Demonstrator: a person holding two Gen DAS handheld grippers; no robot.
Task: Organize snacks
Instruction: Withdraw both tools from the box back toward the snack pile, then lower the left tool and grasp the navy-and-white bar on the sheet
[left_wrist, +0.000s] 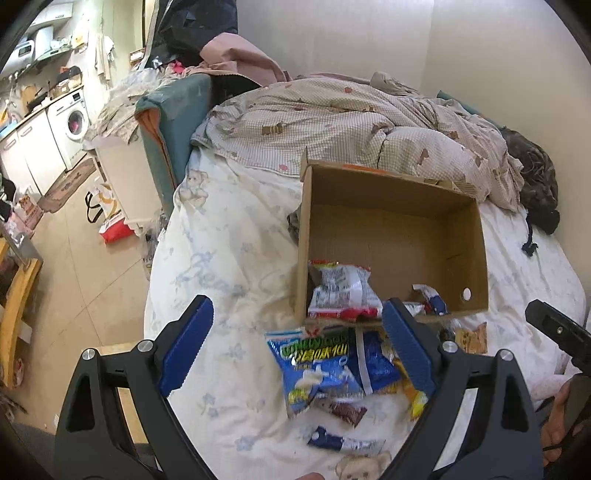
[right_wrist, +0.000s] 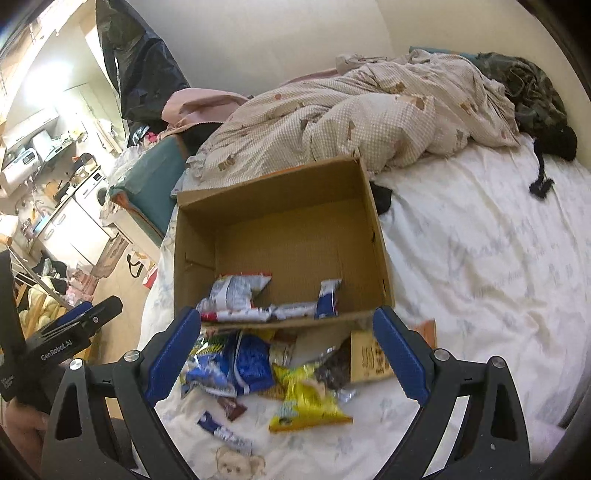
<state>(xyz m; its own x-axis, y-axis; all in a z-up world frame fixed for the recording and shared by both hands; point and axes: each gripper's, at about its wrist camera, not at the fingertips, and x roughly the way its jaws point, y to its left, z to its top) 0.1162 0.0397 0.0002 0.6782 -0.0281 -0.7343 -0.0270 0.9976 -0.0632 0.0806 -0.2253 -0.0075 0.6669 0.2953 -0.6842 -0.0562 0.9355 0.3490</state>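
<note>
In the left wrist view, the left gripper (left_wrist: 297, 343) hangs over the bed (left_wrist: 229, 258) with its fingers (left_wrist: 186, 347) wide apart and nothing between them. A cardboard box (left_wrist: 391, 236) stands open on the white sheet, beyond the fingers. Inside it, near the front wall, lie a white and red snack bag (left_wrist: 341, 291) and a small blue and white packet (left_wrist: 430, 297). In front of the box, on the sheet, lies a pile of snacks (left_wrist: 332, 365); the biggest one is a blue bag with green letters. A small blue and white stick packet (left_wrist: 341, 441) lies apart from the pile, closer to the camera. A crumpled checked blanket (left_wrist: 332, 125) fills the far part of the bed.

In the right wrist view, the right gripper (right_wrist: 286, 354) is also above the pile, and its fingers (right_wrist: 400, 356) stand wide with nothing held. The same box (right_wrist: 280, 236) is seen just behind the fingertips, with 2 or 3 packets at its front wall. On the sheet before it lie a blue bag (right_wrist: 247, 363), a yellow bag (right_wrist: 306, 400) and a dark packet (right_wrist: 334, 369), touching each other. At the left edge, part of the left gripper (right_wrist: 70, 330) is visible, with a hand (right_wrist: 22, 421) under it.
</note>
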